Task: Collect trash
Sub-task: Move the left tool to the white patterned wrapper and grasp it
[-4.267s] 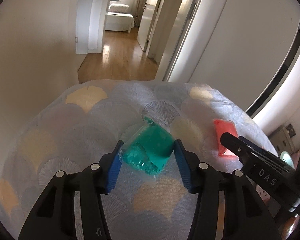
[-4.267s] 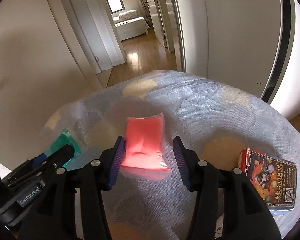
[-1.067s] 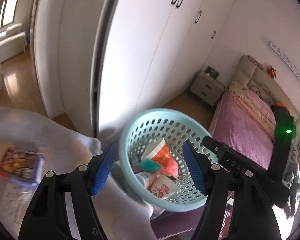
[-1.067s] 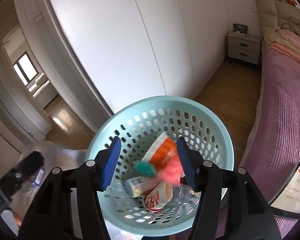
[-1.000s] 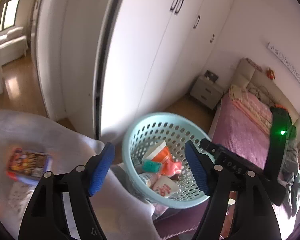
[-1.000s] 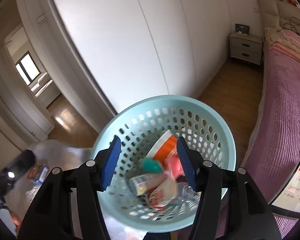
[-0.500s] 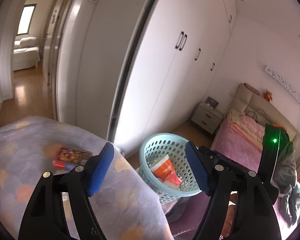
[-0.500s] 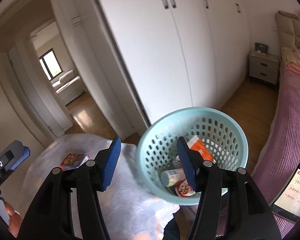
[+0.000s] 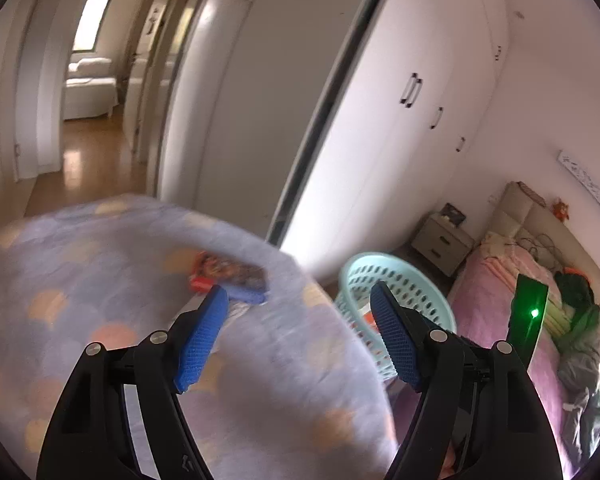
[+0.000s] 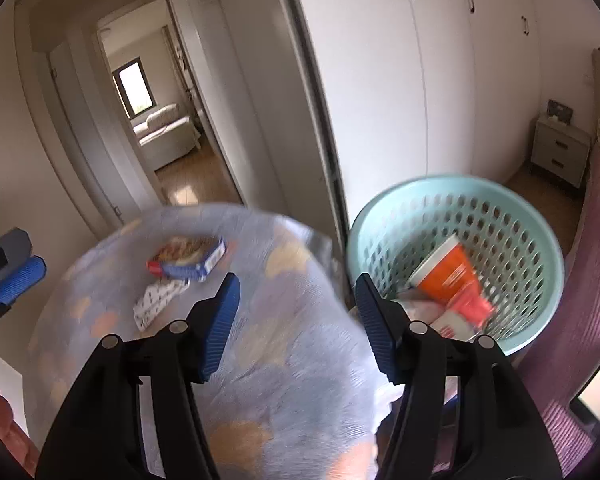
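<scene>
Patterned tablecloth (image 10: pixel 284 360), printed box (image 10: pixel 188 256) – mint basket (image 10: pixel 500 216) beside, wardrobe (image 10: pixel 380 80) behind

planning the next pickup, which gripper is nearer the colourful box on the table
Left, as far as the views show. The left gripper has the colourful box just past its fingertips; the right gripper sits further back, with empty jaws opening.

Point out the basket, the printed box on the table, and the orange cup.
basket (image 10: pixel 540 236): right wrist view, on its far rim.
printed box (image 10: pixel 188 254): right wrist view, on its top face.
orange cup (image 10: pixel 446 272): right wrist view, on its orange side.
</scene>
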Available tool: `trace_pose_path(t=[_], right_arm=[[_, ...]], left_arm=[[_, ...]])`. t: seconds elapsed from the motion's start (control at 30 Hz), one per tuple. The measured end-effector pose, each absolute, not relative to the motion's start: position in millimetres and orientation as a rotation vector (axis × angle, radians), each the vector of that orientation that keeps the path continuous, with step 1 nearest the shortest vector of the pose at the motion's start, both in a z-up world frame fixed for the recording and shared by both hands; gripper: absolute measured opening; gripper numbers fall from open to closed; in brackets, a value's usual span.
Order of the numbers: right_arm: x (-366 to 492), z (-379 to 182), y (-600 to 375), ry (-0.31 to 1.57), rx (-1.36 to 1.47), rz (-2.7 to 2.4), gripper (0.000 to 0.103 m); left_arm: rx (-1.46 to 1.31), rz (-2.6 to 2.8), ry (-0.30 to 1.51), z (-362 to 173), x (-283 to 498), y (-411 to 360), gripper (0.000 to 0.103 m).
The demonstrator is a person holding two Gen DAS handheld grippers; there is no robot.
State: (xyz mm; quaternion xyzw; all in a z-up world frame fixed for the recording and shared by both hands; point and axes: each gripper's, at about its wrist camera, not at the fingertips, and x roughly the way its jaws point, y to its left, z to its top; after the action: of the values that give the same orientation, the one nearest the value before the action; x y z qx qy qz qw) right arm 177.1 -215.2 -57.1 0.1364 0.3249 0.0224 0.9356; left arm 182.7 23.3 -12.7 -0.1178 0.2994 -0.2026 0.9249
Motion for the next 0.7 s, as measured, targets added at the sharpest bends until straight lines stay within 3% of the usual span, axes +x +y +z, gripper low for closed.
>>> trace_pose_path(t=[0.4, 0.7], right_arm=[[180, -90, -191, 0.668, 0.273, 0.061, 0.065], [182, -93, -189, 0.692, 0.271, 0.073, 0.065]], left_arm=[[-0.257, -0.290, 0.707, -59, 192, 63, 0.072], [-0.285, -0.273, 0.732, -71, 196, 75, 0.072]])
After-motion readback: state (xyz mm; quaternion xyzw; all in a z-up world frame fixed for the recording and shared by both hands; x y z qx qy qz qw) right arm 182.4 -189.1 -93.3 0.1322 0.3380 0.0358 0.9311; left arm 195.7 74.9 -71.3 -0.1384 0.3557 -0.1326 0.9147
